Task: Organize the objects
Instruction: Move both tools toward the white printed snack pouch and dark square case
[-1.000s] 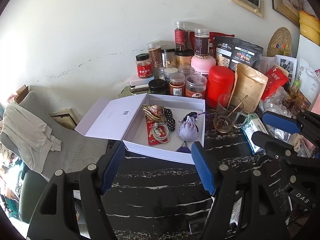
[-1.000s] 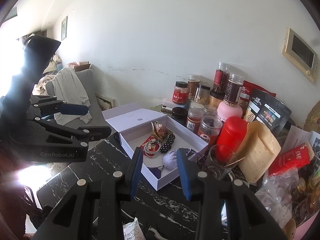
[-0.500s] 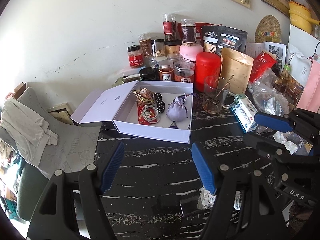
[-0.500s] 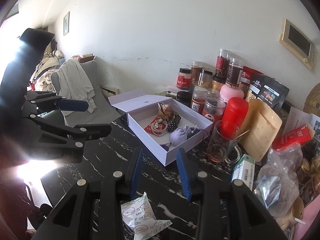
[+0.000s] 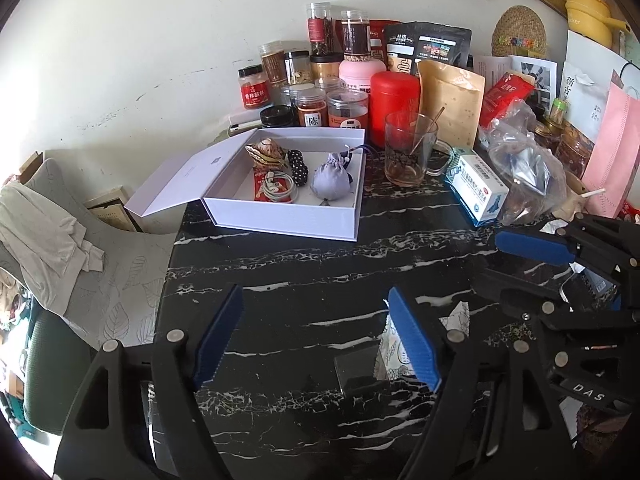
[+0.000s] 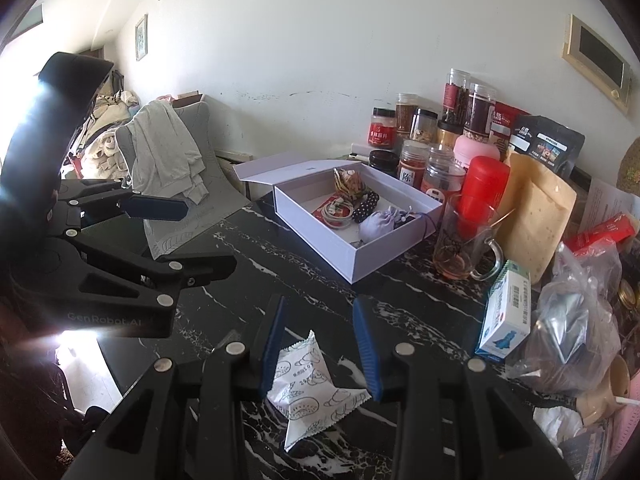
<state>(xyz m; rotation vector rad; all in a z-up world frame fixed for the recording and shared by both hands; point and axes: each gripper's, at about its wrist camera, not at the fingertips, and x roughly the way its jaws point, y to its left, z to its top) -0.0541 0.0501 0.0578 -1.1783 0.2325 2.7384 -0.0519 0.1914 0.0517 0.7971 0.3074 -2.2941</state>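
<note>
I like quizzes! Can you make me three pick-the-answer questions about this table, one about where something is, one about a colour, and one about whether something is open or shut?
1. Where is the white sachet?
A. in the box
B. on the table by the right hand-held gripper
C. in the glass mug

2. What colour is the tall tin behind the mug?
A. red
B. green
C. blue

3. How is the box?
A. lid shut
B. lid open
C. upside down

Answers: 1 B, it lies on the dark table between the blue pads; 2 A, it is red all over; 3 B, the lid is folded back and the things inside show.
</note>
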